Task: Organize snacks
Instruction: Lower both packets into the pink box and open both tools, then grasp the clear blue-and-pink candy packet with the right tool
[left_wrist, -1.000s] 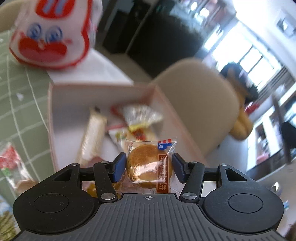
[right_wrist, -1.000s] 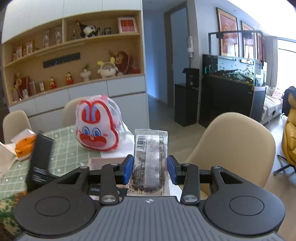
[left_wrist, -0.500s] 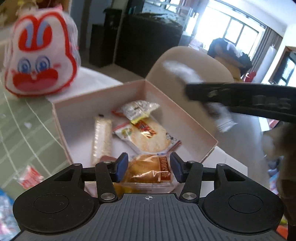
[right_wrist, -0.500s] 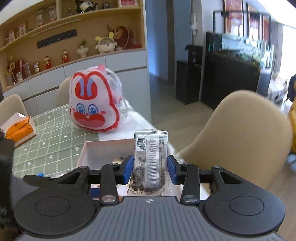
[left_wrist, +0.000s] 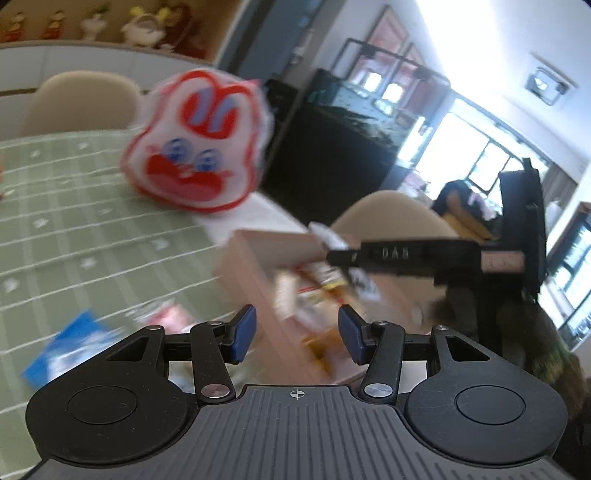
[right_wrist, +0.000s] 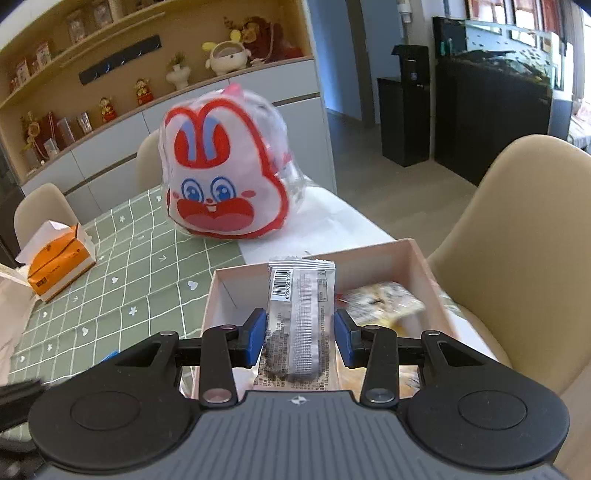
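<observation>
Right gripper (right_wrist: 300, 338) clamps 1 snack bar (right_wrist: 300, 314) over pink box (right_wrist: 424, 258)
Left gripper (left_wrist: 297, 334) wide, empty; 1 rabbit bag (right_wrist: 221, 177), 1 tissue box (right_wrist: 59, 264) on table.

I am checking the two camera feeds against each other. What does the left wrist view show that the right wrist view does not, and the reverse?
Only the left wrist view shows the left gripper, open and empty, a blue packet on the tablecloth, and the right gripper seen from the side.

Only the right wrist view shows the barcode snack bar between the right gripper's fingers, and the orange tissue box.

Both show the rabbit bag and the pink box.
</observation>
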